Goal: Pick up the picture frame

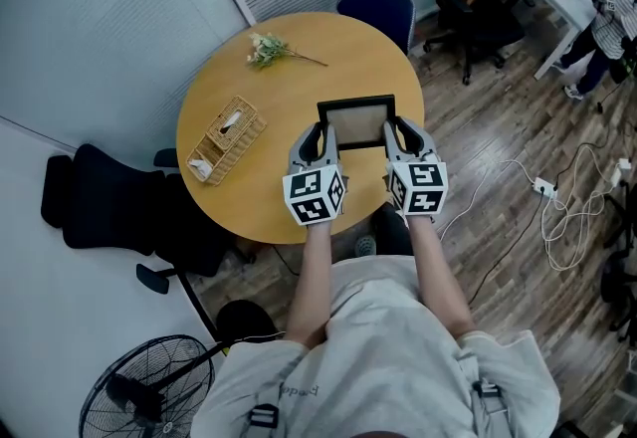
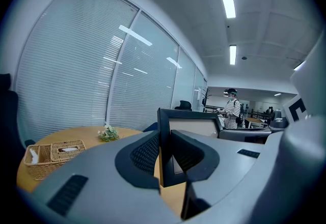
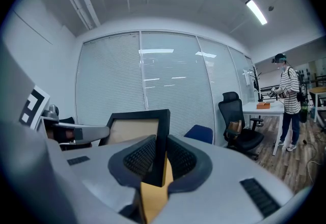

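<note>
A black picture frame with a beige panel sits over the near right part of the round wooden table. My left gripper is shut on its left side, my right gripper on its right side. In the left gripper view the frame's left edge is pinched between the dark pads of the left gripper. The right gripper view shows the frame's right edge clamped in the right gripper. Whether the frame's lower edge touches the table I cannot tell.
A wicker tissue basket lies on the table's left, a small flower sprig at its far side. A blue chair and black chairs surround it. A fan stands near left; cables lie on the floor at right.
</note>
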`<state>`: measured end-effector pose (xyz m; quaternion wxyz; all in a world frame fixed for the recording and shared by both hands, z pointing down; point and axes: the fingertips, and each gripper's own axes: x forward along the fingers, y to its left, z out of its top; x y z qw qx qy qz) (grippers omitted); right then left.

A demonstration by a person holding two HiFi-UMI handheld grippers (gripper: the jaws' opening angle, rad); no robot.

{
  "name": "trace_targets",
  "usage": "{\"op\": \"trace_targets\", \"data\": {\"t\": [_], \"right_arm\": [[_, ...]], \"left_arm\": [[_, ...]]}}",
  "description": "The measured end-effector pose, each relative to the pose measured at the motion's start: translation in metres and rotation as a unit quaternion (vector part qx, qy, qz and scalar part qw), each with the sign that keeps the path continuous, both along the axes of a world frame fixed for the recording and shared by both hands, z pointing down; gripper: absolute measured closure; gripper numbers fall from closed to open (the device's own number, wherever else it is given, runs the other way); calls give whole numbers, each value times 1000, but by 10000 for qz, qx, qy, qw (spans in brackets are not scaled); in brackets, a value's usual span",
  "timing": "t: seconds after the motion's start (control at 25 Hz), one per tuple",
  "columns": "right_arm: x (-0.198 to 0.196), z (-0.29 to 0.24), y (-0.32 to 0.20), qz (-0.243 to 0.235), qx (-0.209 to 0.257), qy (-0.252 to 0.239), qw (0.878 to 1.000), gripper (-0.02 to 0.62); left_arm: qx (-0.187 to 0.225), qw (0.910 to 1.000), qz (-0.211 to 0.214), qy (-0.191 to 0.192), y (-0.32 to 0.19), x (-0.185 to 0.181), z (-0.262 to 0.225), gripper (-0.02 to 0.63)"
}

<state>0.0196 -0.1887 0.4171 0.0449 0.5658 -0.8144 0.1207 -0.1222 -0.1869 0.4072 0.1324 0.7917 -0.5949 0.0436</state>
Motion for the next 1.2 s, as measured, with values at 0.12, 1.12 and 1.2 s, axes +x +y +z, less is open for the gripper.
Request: {"op": "trace_targets", "data": {"t": [0.12, 1.12, 1.2], "right_arm": [[1, 2, -1, 26, -14, -5, 10000, 520], [3, -2, -14, -50, 36, 108, 9999, 520], [4, -3, -15, -42, 53, 104, 9999, 520]], "left_arm": [[-9, 10000, 19, -23, 0, 1, 2, 517], [-49, 9999, 66, -70, -13, 3, 3, 517], [-41, 9999, 79, -68, -14, 5, 2, 517]]}}
